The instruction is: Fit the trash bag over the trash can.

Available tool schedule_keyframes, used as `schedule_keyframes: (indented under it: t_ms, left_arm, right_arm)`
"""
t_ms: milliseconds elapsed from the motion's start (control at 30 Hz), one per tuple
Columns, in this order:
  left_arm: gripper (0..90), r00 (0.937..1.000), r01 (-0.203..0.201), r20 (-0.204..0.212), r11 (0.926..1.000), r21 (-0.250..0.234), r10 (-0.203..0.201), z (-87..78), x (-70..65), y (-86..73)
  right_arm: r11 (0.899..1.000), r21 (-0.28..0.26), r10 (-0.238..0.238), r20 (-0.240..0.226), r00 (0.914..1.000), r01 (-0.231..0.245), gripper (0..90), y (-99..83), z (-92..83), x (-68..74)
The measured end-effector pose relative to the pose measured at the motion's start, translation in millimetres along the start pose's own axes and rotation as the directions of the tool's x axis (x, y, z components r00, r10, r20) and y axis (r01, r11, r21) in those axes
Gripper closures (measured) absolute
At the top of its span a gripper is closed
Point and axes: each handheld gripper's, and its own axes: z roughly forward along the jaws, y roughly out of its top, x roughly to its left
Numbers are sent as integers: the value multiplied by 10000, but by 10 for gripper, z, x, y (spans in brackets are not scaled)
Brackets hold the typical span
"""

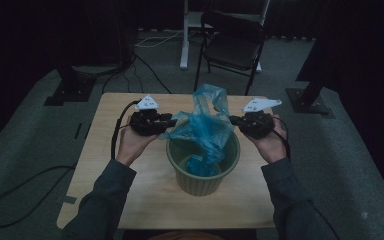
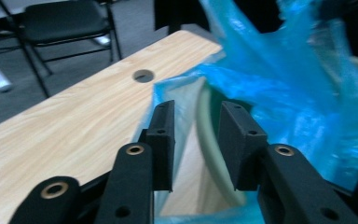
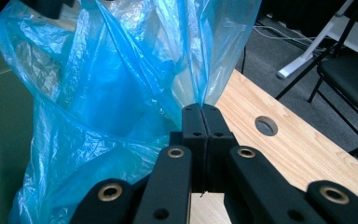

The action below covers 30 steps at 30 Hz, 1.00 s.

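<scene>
We see the blue bag point(image 1: 203, 125) at frame centre, half inside the green bin point(image 1: 203, 165), between the right gripper point(image 3: 200, 122) (clamped on its edge) and the half-open, empty left gripper point(image 2: 196, 135).

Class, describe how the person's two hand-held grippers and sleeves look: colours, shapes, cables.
The left gripper and the right gripper are black, each topped by a pale grey three-cornered plate and trailing a black cable. The blocky black jaws have brass-ringed holes. The sleeves are dark grey-green.

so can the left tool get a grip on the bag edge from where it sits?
Probably yes: the left tool stands open with the blue bag film and bin rim right between its jaws, nothing blocking.
</scene>
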Motion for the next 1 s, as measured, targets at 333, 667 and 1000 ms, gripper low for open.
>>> schedule_keyframes:
  t_ms: [333,667,1000]
  left_arm:
    - [529,9920,-452,1164,9985,-313,486,-44,-182,-1]
    - [895,9974,-631,370,9969,469,614,15,-205,-47]
    - [898,9992,-369,-129,9984,437,375,-110,-147,-115]
  right_arm:
    - [10000,-14,23,-34,10000,-23,899,42,31,26]
    - [9992,204,328,120,9994,-330,899,-18,0,-1]
    - [9953,624,733,234,9970,-747,898,-194,-55,-27]
